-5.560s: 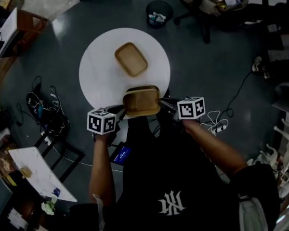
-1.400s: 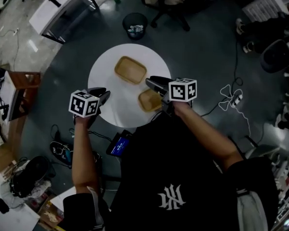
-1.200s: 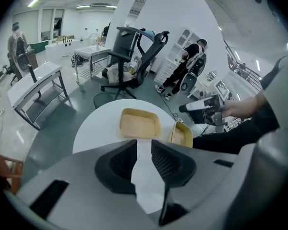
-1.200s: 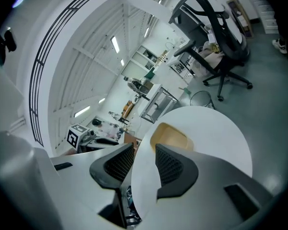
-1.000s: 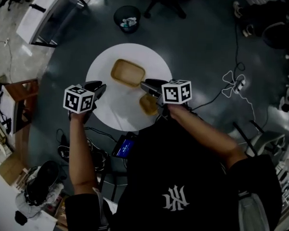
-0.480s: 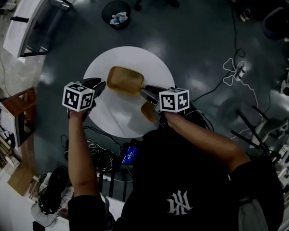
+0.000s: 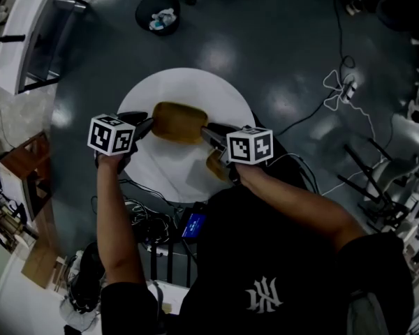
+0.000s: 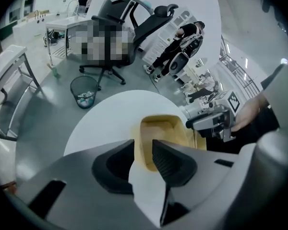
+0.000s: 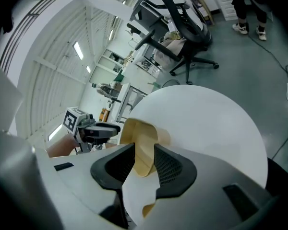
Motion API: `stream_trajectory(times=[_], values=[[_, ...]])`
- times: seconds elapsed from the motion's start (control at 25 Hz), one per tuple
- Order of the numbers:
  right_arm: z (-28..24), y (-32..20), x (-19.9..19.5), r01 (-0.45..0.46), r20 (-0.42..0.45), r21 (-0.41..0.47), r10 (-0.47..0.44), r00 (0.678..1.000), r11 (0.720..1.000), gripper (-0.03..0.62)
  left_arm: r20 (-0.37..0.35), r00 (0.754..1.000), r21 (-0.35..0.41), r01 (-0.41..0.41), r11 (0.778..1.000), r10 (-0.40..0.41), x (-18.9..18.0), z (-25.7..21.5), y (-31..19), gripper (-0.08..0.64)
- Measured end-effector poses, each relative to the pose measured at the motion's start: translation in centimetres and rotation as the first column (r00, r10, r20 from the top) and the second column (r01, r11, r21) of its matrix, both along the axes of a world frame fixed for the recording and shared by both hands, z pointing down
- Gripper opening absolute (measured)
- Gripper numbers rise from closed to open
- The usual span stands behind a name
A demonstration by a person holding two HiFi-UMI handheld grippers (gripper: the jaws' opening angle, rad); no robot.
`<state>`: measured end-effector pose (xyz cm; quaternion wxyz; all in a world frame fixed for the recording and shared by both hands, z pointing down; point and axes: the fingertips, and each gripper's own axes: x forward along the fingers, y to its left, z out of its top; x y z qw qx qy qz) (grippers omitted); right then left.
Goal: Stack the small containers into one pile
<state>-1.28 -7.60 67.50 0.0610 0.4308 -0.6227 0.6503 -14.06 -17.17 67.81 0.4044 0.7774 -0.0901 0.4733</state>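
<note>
A large tan container lies on the round white table. A smaller tan container sits just right of it, half hidden under my right gripper. In the right gripper view that gripper has the large container's end wall between its jaws, which have just been closing; I see no firm pinch. My left gripper is at the opposite end. Its jaws have just been opening, and the rim shows in the gap between them.
A black waste bin stands on the floor beyond the table. Office chairs and desks ring the room, and cables lie on the floor to the right. A person stands far off.
Both grippers have sunk toward the table and closed in on the large container's two ends. The right gripper moved off the small container, which stays on the table.
</note>
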Motion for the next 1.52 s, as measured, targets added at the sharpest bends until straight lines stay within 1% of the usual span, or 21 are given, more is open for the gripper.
stream_trajectory(times=[0.12,0.32,0.52,0.64,0.76,0.8,0.92,1.0,1.16,1.32,1.52], values=[[0.2,0.2,0.7,-0.008,-0.022,-0.028,0.007,1.000,1.000,0.144,0.015,1.000,-0.027,-0.024,0.999,0.024,0.5,0.6,0.7,0.106],[0.5,0.4,1.0,0.036,-0.048,-0.082,-0.040,0.998,0.996,0.144,0.033,0.998,-0.041,-0.050,0.998,0.052,1.0,1.6,1.1,0.107],[1.3,0.5,1.1,0.049,-0.072,-0.169,-0.062,0.996,0.984,0.144,0.049,0.998,-0.047,-0.049,0.998,0.051,0.8,2.0,1.3,0.106],[1.6,0.4,0.8,0.069,-0.066,-0.206,-0.084,0.994,0.976,0.144,0.042,0.998,-0.060,-0.039,0.997,0.042,0.9,2.3,1.5,0.106],[1.9,0.5,0.6,0.081,-0.062,-0.238,-0.099,0.993,0.968,0.143,0.045,0.998,-0.057,-0.031,0.998,0.034,1.0,2.4,1.4,0.106],[2.0,0.7,0.6,0.089,-0.064,-0.248,-0.108,0.992,0.965,0.137,0.046,0.998,-0.058,-0.029,0.998,0.031,1.1,2.4,1.4,0.106],[2.4,1.2,0.4,0.112,-0.073,-0.278,-0.137,0.988,0.954,0.086,0.045,0.999,-0.072,-0.026,0.997,0.029,1.3,2.3,1.8,0.101],[2.6,1.0,0.2,0.117,-0.072,-0.287,-0.143,0.987,0.951,0.074,0.045,0.999,-0.077,-0.025,0.997,0.029,1.3,2.4,1.8,0.094],[2.7,0.6,0.1,0.102,-0.062,-0.292,-0.125,0.990,0.951,0.060,0.042,0.999,-0.085,-0.014,0.996,0.018,1.1,2.4,1.9,0.091],[2.3,0.5,0.1,0.111,-0.056,-0.272,-0.131,0.990,0.956,0.054,0.057,0.998,-0.070,0.008,0.998,-0.004,0.7,1.8,2.0,0.091],[1.6,0.5,0.1,0.123,-0.049,-0.240,-0.139,0.989,0.963,0.052,0.042,0.999,-0.063,0.013,0.998,-0.010,1.0,0.7,2.3,0.091]])
